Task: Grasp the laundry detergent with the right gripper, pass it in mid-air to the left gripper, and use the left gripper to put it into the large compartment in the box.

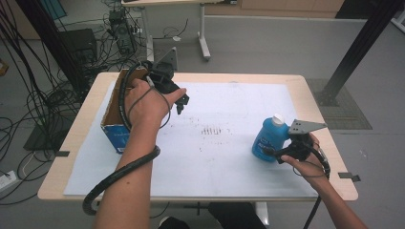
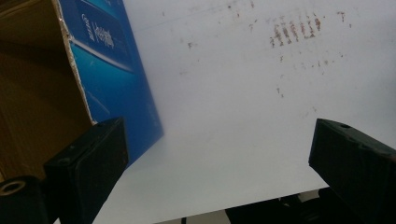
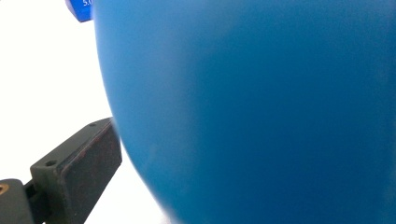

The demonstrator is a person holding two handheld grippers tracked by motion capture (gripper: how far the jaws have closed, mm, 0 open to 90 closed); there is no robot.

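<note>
bottle (image 1: 270,137): blue plastic, white cap, upright at the white sheet's (image 1: 229,157) right edge
handling: likely smooth, rounded, slippery; weight unclear
hold: mid-body, squarely
right gripper (image 1: 282,151): jaws against bottle; clamped or not, cannot tell
left gripper (image 1: 181,102): jaws spread, empty, beside open box (image 1: 114,126)

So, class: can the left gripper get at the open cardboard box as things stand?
Probably yes. The left gripper hangs open right beside the box, nothing between them; one jaw already sits near its blue wall.

Blurring at close range in the right gripper view — blue bottle (image 3: 252,112) running off three edges. Hiding one jaw of the right gripper (image 3: 187,154) — grip impossible to confirm.
</note>
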